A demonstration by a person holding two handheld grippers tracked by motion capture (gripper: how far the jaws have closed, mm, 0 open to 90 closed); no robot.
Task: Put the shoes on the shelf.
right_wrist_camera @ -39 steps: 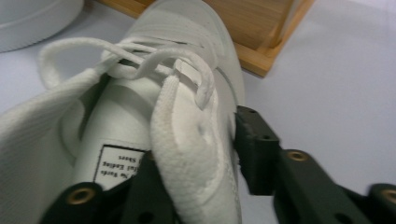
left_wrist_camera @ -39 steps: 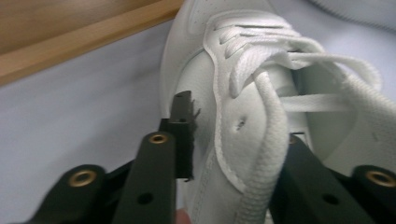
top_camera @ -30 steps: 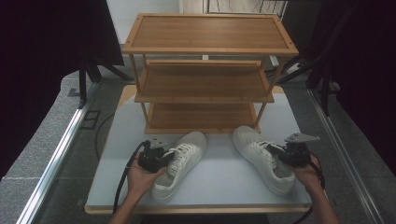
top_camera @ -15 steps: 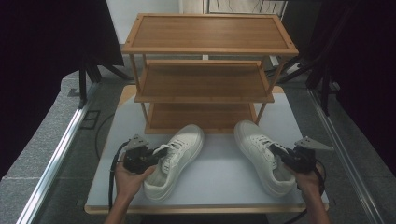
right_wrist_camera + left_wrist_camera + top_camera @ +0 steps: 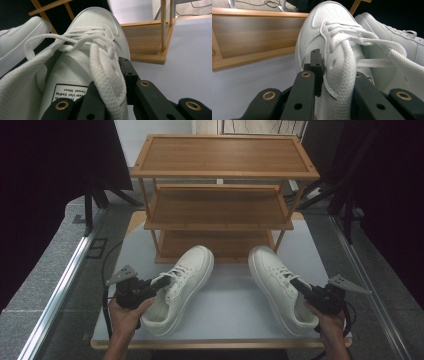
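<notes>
White shoes sit in front of wooden rack [image 5: 220,210]; my L gripper [image 5: 161,283] pinches left shoe [image 5: 180,287], R gripper [image 5: 299,285] pinches right shoe [image 5: 277,285].

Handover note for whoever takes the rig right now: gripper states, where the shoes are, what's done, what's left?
Left gripper: shut on the side wall of the left white lace-up sneaker.
Right gripper: shut on the side wall of the right white lace-up sneaker.
Both sneakers sit on the pale grey tabletop, toes towards the three-tier wooden shoe rack.
Done: both shoes gripped.
Left, probably: lift each and set it on a shelf; all shelves are bare.
</notes>
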